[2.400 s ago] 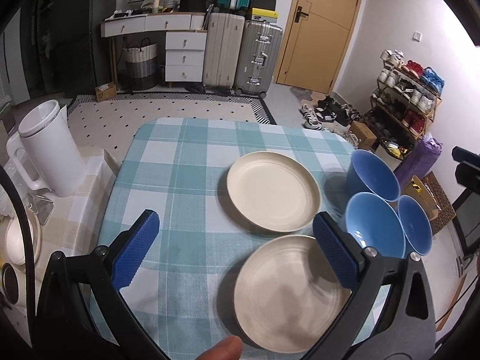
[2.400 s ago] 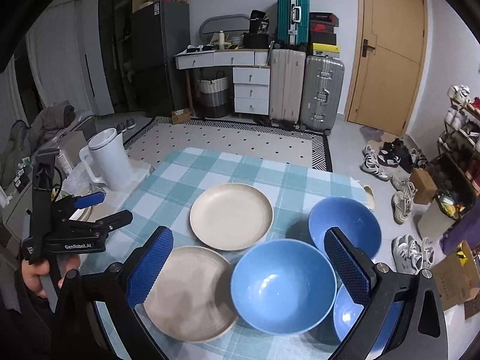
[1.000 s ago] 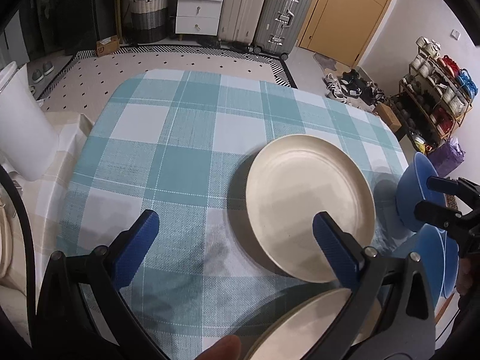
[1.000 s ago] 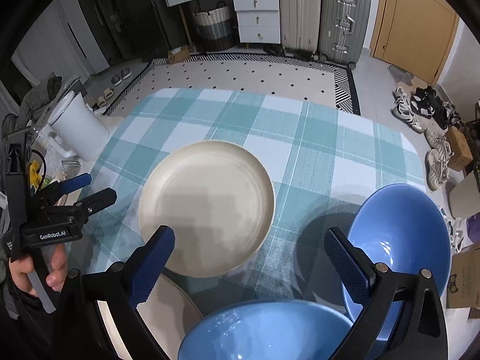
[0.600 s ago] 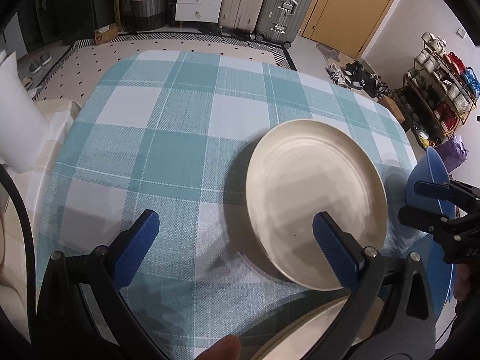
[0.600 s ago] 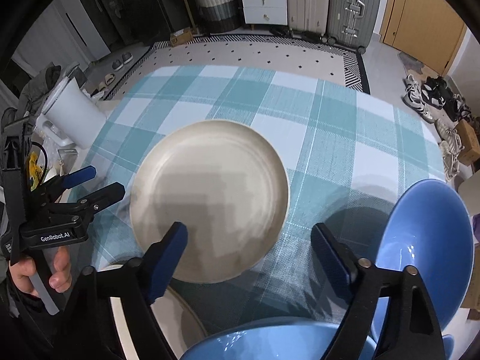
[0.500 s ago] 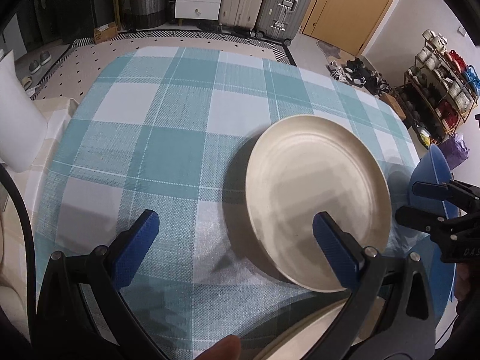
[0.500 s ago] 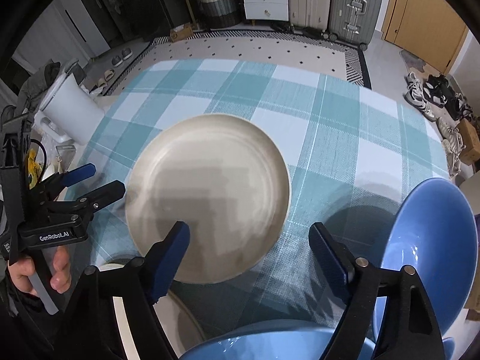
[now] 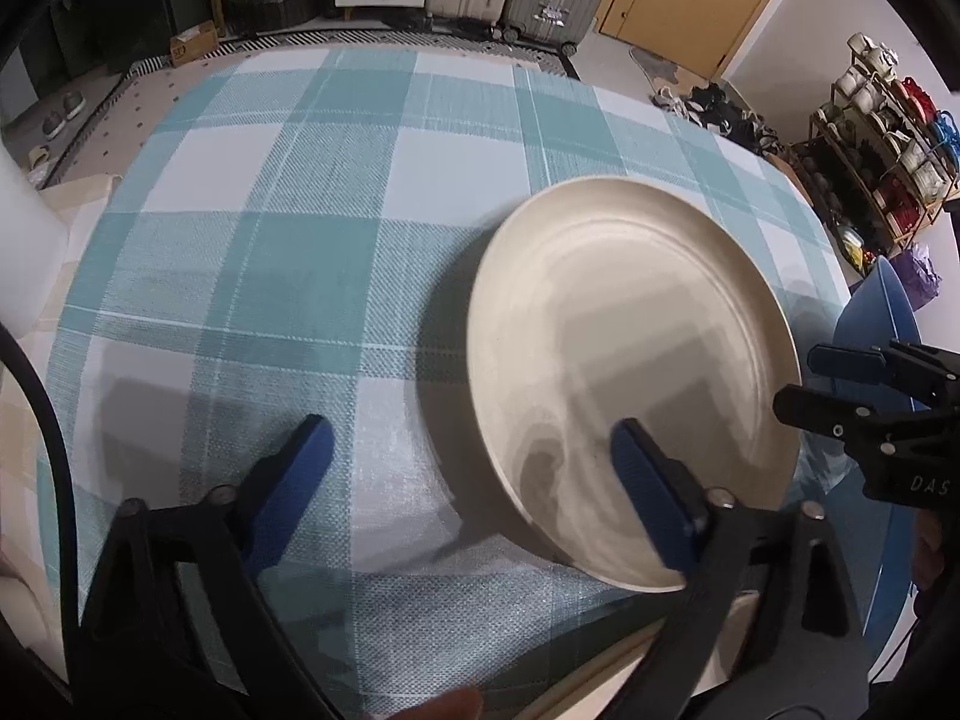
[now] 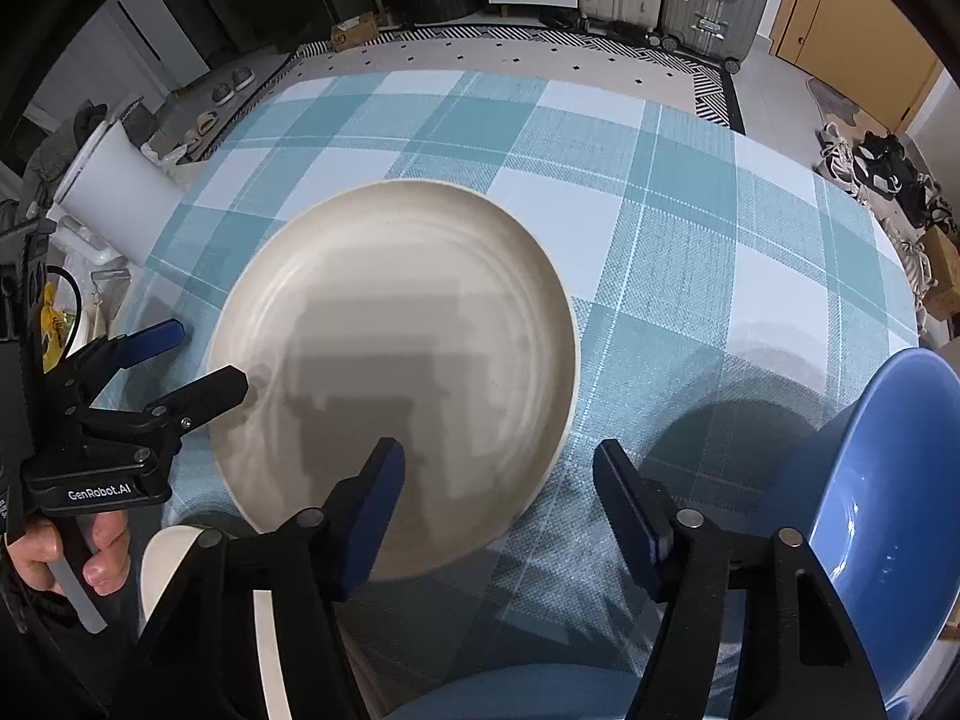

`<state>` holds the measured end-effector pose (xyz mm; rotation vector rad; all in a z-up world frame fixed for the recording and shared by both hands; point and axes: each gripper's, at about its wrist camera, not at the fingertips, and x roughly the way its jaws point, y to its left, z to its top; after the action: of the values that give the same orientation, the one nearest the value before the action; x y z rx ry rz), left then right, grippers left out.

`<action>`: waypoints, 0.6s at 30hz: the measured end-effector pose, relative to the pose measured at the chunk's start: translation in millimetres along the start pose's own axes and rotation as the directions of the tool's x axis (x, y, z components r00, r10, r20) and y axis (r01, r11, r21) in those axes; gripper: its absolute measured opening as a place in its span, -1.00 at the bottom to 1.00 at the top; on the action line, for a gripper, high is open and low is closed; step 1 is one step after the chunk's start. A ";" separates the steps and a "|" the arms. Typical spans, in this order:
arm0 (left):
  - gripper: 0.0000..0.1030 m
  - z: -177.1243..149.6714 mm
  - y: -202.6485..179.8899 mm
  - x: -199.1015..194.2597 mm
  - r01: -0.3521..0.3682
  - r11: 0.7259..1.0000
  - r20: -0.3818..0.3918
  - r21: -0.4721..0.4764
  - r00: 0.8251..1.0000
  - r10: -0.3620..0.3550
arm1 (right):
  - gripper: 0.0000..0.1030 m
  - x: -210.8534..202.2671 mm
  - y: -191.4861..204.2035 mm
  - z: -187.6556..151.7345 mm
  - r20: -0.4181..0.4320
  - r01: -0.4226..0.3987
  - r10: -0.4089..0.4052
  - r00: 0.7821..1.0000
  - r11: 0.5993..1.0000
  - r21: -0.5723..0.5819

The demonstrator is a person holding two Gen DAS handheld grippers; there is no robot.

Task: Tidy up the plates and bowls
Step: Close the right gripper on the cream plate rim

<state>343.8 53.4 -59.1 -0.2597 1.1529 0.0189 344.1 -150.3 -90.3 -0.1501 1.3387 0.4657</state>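
A cream plate (image 9: pixel 636 360) (image 10: pixel 390 360) lies on the teal checked tablecloth (image 9: pixel 300 210). My left gripper (image 9: pixel 465 438) straddles the plate's left rim, one finger over the plate and the other over the cloth. Its jaws are closing and the pads do not press the rim. My right gripper (image 10: pixel 498 456) straddles the plate's right rim in the same way, jaws closing, pads clear of it. Each gripper shows in the other's view: the right gripper (image 9: pixel 801 378) and the left gripper (image 10: pixel 207 354). A second cream plate (image 10: pixel 168 558) lies nearer me, partly hidden.
A blue bowl (image 10: pixel 870 510) stands at the right, and another blue bowl (image 10: pixel 540 690) lies under my right gripper's body. A white jug (image 10: pixel 114 186) stands off the table's left side. Suitcases, drawers and a shoe rack (image 9: pixel 888 138) lie beyond the table.
Both grippers have come down towards the far cream plate, which now looks larger. Their jaws have narrowed, the right more than the left. The plate has not shifted.
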 end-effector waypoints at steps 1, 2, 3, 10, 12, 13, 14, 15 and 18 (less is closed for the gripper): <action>0.59 0.0 -0.6 2.1 0.004 1.000 -0.005 0.002 1.000 -0.004 | 0.25 1.3 -0.8 0.3 -0.002 -0.001 0.001 1.000 1.000 0.001; 0.54 -0.3 -1.5 3.2 0.006 1.000 -0.007 0.005 1.000 -0.006 | 0.23 2.5 -1.9 0.5 -0.004 -0.001 0.001 1.000 1.000 0.003; 0.47 -0.5 -2.2 4.1 0.010 1.000 -0.007 0.007 1.000 -0.010 | 0.20 3.7 -2.9 0.8 -0.005 0.003 -0.003 1.000 1.000 0.005; 0.26 0.2 -7.0 6.3 0.023 0.999 0.001 0.025 1.000 -0.023 | -0.02 11.8 -5.6 1.3 -0.018 0.018 -0.018 1.000 1.000 0.005; 0.11 0.3 -7.6 5.7 0.032 0.999 -0.001 0.030 0.999 -0.032 | -0.07 13.6 -6.3 1.6 -0.019 0.023 -0.023 1.000 1.000 0.008; 0.00 0.6 -8.2 5.8 0.041 0.999 -0.003 0.033 0.999 -0.041 | -0.09 14.0 -6.7 1.7 -0.019 0.024 -0.023 1.000 1.000 0.009; -0.03 0.6 -8.6 5.5 0.046 0.998 -0.004 0.034 0.999 -0.046 | -0.15 14.8 -7.2 2.0 -0.019 0.024 -0.023 1.000 1.000 0.010; -0.11 0.2 -8.6 5.0 0.049 0.998 -0.004 0.034 0.999 -0.048 | -0.19 15.3 -7.2 1.8 -0.021 0.025 -0.024 0.999 1.000 0.010; -0.40 -0.6 -8.7 5.2 0.053 0.998 -0.002 0.035 0.999 -0.053 | -0.31 17.0 -6.1 1.3 -0.021 0.036 -0.036 0.999 0.999 0.002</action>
<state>346.7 44.1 -62.4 -0.2596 1.1459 -0.0484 350.4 -151.2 -107.3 -0.1770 1.3549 0.4327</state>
